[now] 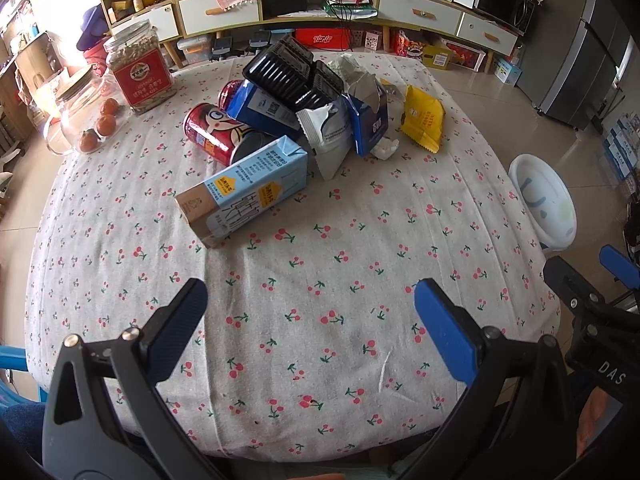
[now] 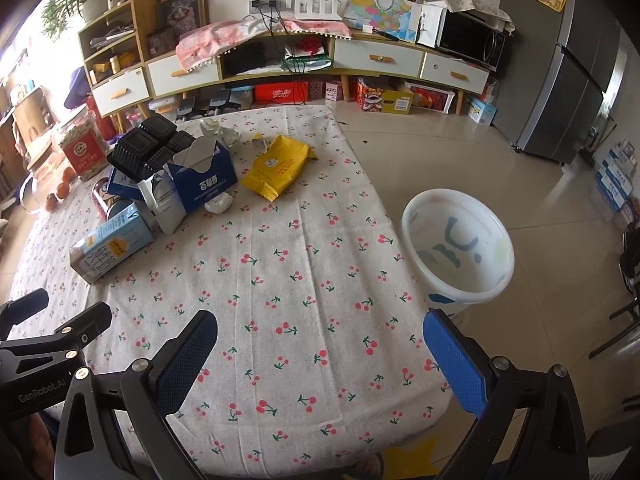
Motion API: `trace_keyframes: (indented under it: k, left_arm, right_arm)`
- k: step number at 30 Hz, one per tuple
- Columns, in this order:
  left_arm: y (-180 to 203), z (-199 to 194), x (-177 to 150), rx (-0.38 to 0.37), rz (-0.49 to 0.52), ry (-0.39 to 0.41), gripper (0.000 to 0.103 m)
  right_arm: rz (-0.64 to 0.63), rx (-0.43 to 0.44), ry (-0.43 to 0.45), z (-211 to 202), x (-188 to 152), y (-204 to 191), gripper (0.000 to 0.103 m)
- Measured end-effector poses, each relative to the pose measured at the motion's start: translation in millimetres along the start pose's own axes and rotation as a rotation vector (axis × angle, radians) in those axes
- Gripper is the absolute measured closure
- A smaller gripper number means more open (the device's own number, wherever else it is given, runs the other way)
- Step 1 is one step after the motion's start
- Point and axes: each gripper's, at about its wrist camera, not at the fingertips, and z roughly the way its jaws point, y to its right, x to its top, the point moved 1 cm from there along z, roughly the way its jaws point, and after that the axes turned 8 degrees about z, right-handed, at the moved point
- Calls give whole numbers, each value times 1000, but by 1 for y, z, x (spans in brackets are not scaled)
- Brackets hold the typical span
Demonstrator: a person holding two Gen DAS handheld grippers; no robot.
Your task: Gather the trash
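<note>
A pile of trash lies at the far side of the cherry-print table [image 1: 320,264]: a light blue carton [image 1: 244,192] [image 2: 112,244], a red can [image 1: 208,130], a black plastic tray [image 1: 292,72] [image 2: 148,146], a torn dark blue box [image 1: 368,120] [image 2: 204,182], a silver wrapper [image 1: 326,140], a yellow packet [image 1: 424,118] [image 2: 280,166] and a white crumpled paper [image 1: 386,147] [image 2: 219,203]. A white bin [image 2: 460,248] [image 1: 544,204] stands on the floor right of the table. My left gripper [image 1: 310,300] and right gripper [image 2: 320,334] are both open and empty over the near table edge.
A seed jar with a red label [image 1: 138,72] [image 2: 82,148] and a glass jar with oranges [image 1: 86,112] stand at the far left of the table. A low cabinet [image 2: 280,60] lines the back wall. A fridge [image 2: 568,92] stands at the right.
</note>
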Motion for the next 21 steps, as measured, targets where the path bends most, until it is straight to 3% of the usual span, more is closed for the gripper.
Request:
trace_keyframes:
  k: [21]
  left_arm:
    - [1,0,0,1,-2,-1,0]
  right_arm:
    - [-8,-1,-5,1,-2,-3,0]
